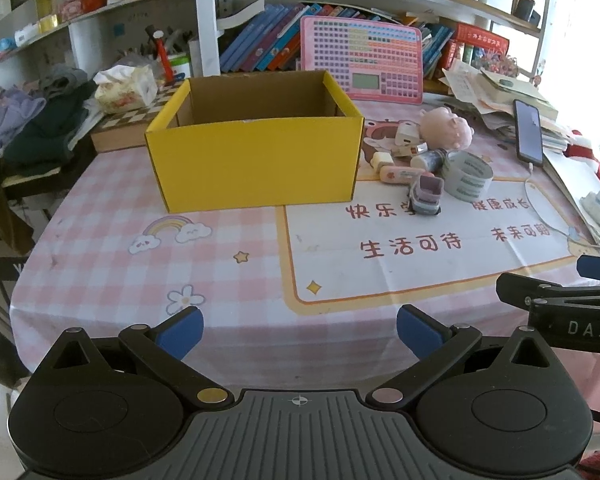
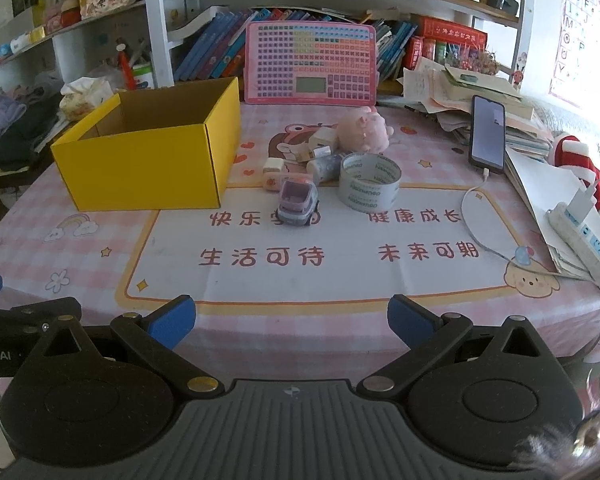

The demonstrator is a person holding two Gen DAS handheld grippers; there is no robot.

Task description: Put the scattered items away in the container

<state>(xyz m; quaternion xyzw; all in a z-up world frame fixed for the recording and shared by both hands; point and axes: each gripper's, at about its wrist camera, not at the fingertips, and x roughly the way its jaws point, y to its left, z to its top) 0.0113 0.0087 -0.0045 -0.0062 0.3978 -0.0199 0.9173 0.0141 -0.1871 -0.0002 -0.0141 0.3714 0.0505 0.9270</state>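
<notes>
An open yellow cardboard box (image 1: pixel 256 160) (image 2: pixel 148 160) stands on the table; its inside looks empty as far as I can see. To its right lies a cluster of small items: a toy car (image 1: pixel 426 194) (image 2: pixel 298 202), a tape roll (image 1: pixel 466 174) (image 2: pixel 370 182), a pink plush pig (image 1: pixel 446 126) (image 2: pixel 364 128), a pink eraser-like piece (image 2: pixel 274 180), a small bottle (image 2: pixel 326 168) and a white charger (image 2: pixel 324 140). My left gripper (image 1: pixel 300 330) is open and empty at the near edge. My right gripper (image 2: pixel 292 320) is open and empty too, far short of the items.
A phone (image 2: pixel 488 134) on a cable leans on a paper stack at right. A power strip (image 2: pixel 584 236) lies at the right edge. A pink keyboard toy (image 2: pixel 310 64) and books stand behind. Clothes and a tissue pack (image 1: pixel 126 88) sit left of the box.
</notes>
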